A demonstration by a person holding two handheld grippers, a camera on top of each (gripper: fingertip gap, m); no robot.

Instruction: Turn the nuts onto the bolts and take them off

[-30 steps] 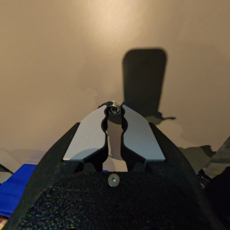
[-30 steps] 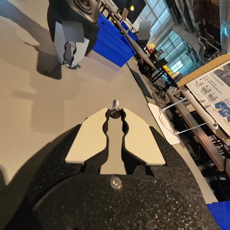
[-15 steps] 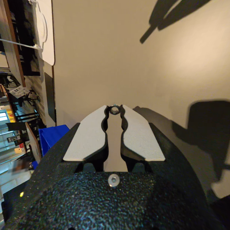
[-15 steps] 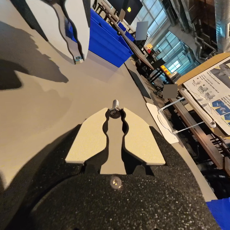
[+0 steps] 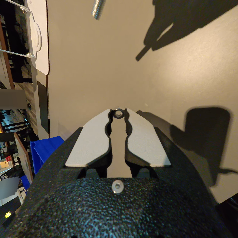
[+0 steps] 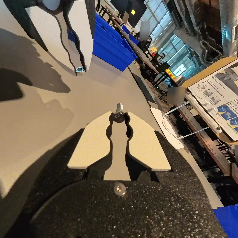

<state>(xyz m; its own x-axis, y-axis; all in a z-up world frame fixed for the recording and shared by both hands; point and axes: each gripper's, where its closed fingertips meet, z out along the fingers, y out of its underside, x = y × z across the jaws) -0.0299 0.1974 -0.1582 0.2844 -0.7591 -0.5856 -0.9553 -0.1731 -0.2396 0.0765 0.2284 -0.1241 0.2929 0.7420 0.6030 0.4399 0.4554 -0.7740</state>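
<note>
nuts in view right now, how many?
1. The nut is pinched at the fingertips of the left hand-held gripper, off the grey table. It is not yet on the bolt held by the right hand-held gripper. The blue bins may hide more.

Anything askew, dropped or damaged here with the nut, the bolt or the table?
Nothing stands out. The left gripper pinches the nut at its tips; the right gripper holds the bolt by its head, thread forward. The two parts are apart, not yet mated. The table shows only shadows.
</note>
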